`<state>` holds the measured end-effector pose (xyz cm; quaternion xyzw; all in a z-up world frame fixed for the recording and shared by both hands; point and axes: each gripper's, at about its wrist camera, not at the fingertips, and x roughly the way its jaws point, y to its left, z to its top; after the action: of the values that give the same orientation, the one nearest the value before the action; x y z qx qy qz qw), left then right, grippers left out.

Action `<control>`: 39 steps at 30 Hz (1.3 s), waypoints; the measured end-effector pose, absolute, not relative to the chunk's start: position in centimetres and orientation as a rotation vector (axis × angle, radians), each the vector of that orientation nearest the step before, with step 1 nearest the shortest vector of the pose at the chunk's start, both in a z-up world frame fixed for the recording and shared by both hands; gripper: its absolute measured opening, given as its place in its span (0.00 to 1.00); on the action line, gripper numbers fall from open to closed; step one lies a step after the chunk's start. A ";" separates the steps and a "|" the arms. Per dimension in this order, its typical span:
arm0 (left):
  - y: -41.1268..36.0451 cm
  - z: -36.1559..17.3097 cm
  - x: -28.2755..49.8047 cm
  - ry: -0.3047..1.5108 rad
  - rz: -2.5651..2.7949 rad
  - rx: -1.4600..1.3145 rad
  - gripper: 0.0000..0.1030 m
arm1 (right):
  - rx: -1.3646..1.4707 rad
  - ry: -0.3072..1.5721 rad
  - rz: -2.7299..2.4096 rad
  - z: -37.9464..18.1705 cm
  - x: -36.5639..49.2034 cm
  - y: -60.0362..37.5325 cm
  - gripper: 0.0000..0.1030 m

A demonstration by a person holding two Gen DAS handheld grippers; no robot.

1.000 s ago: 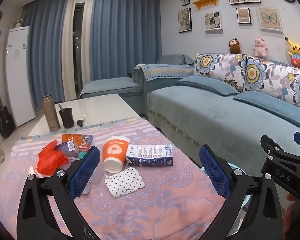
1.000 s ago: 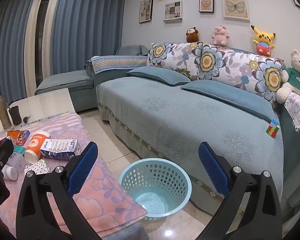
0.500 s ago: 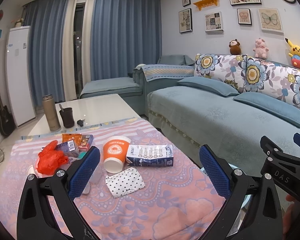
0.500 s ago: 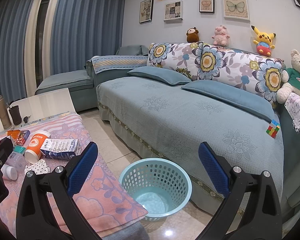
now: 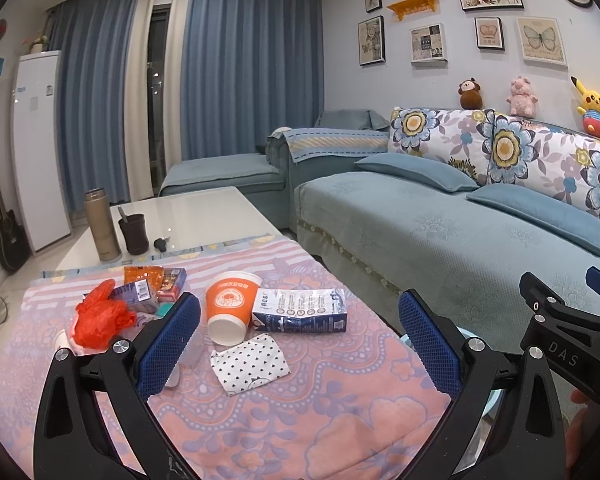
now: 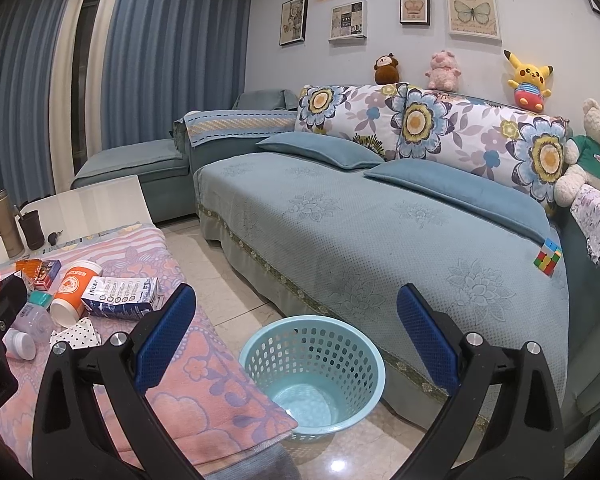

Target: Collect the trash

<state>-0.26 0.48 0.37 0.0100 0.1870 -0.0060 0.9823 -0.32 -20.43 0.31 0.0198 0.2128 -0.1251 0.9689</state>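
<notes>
Left tool (image 5: 299, 340) spread wide, gripping nothing, over the pink-clothed bench (image 5: 260, 420). Beyond its left finger sits the red plastic bag (image 5: 100, 318); ahead between the fingers lie the tipped orange paper cup (image 5: 230, 306), blue milk carton (image 5: 300, 311) and dotted wrapper (image 5: 250, 364). Right tool (image 6: 296, 338) also gapes empty, with the teal wastebasket (image 6: 312, 368) on the floor between its fingers.

orange cup (image 5: 231, 306), teal basket (image 6: 312, 372), polka-dot packet (image 5: 250, 363)
</notes>
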 end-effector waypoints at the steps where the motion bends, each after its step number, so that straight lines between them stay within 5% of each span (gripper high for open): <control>1: 0.5 0.4 -0.3 0.376 -0.012 0.020 0.93 | 0.040 0.431 -0.252 0.3 -0.3 -20.4 0.92; 39: 0.5 0.5 -0.3 0.367 -0.025 0.008 0.93 | 0.053 0.434 -0.242 -0.4 -0.1 -19.7 0.92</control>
<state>-0.28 0.49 0.49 0.0037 0.1827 -0.0125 0.9831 -0.12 -19.66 -0.39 0.0261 0.2150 -0.1197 0.9689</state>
